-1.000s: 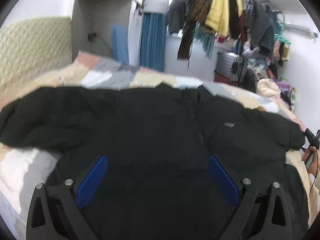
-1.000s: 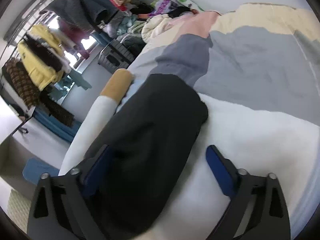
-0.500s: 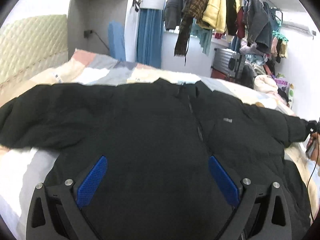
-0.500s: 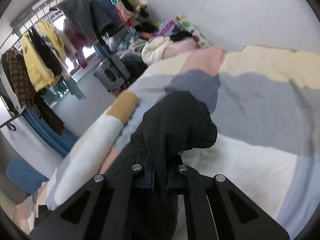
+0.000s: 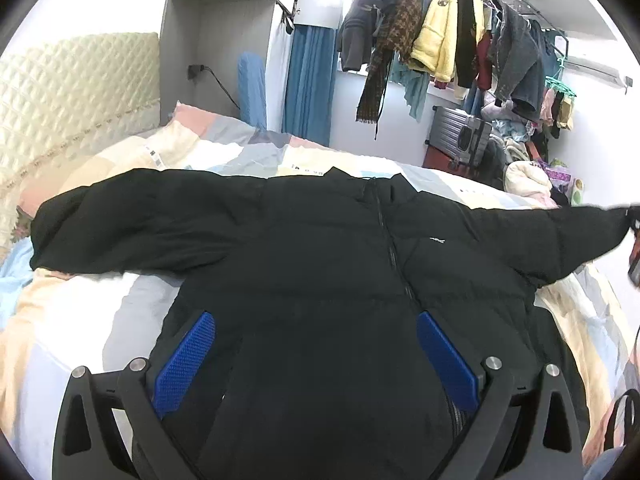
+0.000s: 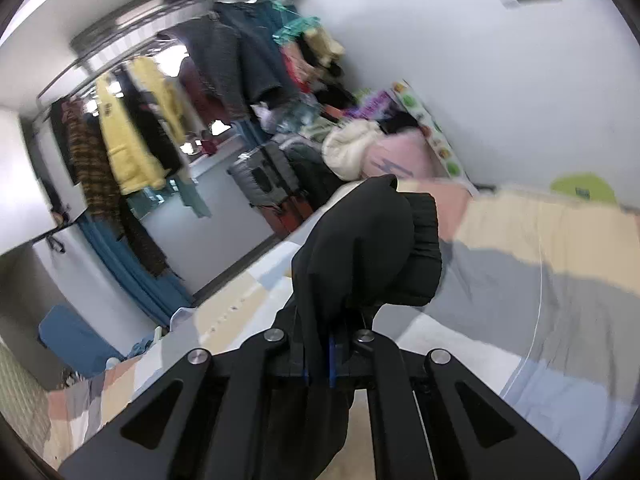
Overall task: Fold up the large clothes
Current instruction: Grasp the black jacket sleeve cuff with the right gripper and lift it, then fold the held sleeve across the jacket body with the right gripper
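A large black puffer jacket [image 5: 320,264] lies front up on the bed, zipper closed, both sleeves spread out. My left gripper [image 5: 316,356] is open above the jacket's lower hem, its blue pads [image 5: 186,356] wide apart with nothing between them. My right gripper [image 6: 318,360] is shut on the cuff end of the jacket's right sleeve [image 6: 372,248] and holds it lifted above the bed. In the left wrist view that sleeve [image 5: 580,236] stretches out to the right edge, raised off the cover.
The bed has a patchwork cover [image 5: 80,320] of cream, grey, pink and blue. A padded headboard [image 5: 72,92] stands at the left. A rack of hanging clothes [image 5: 448,40], a suitcase [image 5: 460,140] and a pile of clothes [image 6: 360,148] stand beyond the bed.
My right gripper has closed on the sleeve cuff and lifted it up off the bed. The left gripper has risen a little and stays open.
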`<state>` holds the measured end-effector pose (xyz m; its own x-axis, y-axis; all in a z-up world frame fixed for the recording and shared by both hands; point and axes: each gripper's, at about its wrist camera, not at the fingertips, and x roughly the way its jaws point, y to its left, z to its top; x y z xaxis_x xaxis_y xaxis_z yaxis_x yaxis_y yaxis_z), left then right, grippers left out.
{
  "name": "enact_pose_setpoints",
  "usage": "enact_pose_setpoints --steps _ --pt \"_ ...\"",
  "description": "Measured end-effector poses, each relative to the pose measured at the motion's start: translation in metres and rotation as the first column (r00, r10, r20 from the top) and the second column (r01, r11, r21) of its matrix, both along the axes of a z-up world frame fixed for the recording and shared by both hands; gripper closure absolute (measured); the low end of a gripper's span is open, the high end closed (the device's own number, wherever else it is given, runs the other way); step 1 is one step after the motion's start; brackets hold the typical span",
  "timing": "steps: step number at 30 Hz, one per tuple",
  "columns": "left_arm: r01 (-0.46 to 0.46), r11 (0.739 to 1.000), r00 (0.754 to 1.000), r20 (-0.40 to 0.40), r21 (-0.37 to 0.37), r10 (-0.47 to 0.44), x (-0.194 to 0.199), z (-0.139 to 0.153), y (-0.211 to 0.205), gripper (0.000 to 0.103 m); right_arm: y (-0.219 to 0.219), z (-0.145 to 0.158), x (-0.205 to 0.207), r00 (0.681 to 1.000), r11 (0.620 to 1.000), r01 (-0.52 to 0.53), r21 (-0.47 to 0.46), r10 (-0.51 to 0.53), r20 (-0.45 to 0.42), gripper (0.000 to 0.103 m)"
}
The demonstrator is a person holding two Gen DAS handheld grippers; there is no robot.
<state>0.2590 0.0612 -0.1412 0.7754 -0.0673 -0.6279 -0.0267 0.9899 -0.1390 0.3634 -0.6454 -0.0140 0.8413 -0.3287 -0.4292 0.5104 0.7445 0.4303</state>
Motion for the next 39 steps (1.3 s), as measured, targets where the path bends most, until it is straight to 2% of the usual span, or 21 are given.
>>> enact_pose_setpoints --steps 4,9,15,19,25,30,32,35,37,39 --pt "-0.002 1.0 1.0 0.022 0.003 0.002 -0.009 0.003 0.005 0.001 0.045 0.052 0.007 0.999 0.995 -0.045 -0.085 0.046 0.017 0.097" --pt "-0.009 1.0 0.999 0.051 -0.026 0.01 -0.013 0.0 0.022 0.001 0.113 0.101 0.024 0.995 0.982 -0.081 -0.172 0.091 0.052 0.097" --pt "-0.019 0.999 0.998 0.055 -0.031 0.021 -0.015 -0.008 0.038 0.001 0.211 0.134 0.037 0.983 0.95 -0.135 -0.283 0.165 0.084 0.096" --pt "-0.04 0.998 0.996 0.071 -0.054 0.044 -0.017 -0.011 0.054 0.001 0.3 0.14 0.044 0.967 0.896 -0.186 -0.404 0.241 0.088 0.096" --pt "-0.073 0.994 0.996 0.051 -0.08 0.077 -0.02 -0.025 0.078 0.001 0.427 0.111 0.043 0.912 0.808 -0.318 -0.496 0.403 0.072 0.096" --pt "-0.111 0.99 0.992 0.054 -0.085 0.115 -0.019 -0.026 0.09 0.001 0.507 0.062 0.046 0.84 0.754 -0.474 -0.455 0.542 0.024 0.095" --pt "-0.115 0.99 0.991 0.055 -0.084 0.12 -0.019 -0.026 0.093 0.001 0.538 0.031 0.049 0.809 0.718 -0.539 -0.441 0.587 -0.032 0.095" --pt "-0.121 0.991 0.991 0.053 -0.057 0.124 -0.02 -0.027 0.097 0.001 0.578 -0.018 0.05 0.742 0.647 -0.64 -0.415 0.66 -0.115 0.095" --pt "-0.15 0.987 0.986 0.06 -0.051 0.153 -0.023 -0.027 0.107 0.001 0.599 -0.056 0.059 0.669 0.599 -0.732 -0.325 0.721 -0.18 0.095" --pt "-0.168 0.984 0.984 0.048 -0.065 0.171 -0.021 -0.029 0.115 0.001 0.611 -0.082 0.065 0.634 0.569 -0.769 -0.292 0.737 -0.233 0.095"
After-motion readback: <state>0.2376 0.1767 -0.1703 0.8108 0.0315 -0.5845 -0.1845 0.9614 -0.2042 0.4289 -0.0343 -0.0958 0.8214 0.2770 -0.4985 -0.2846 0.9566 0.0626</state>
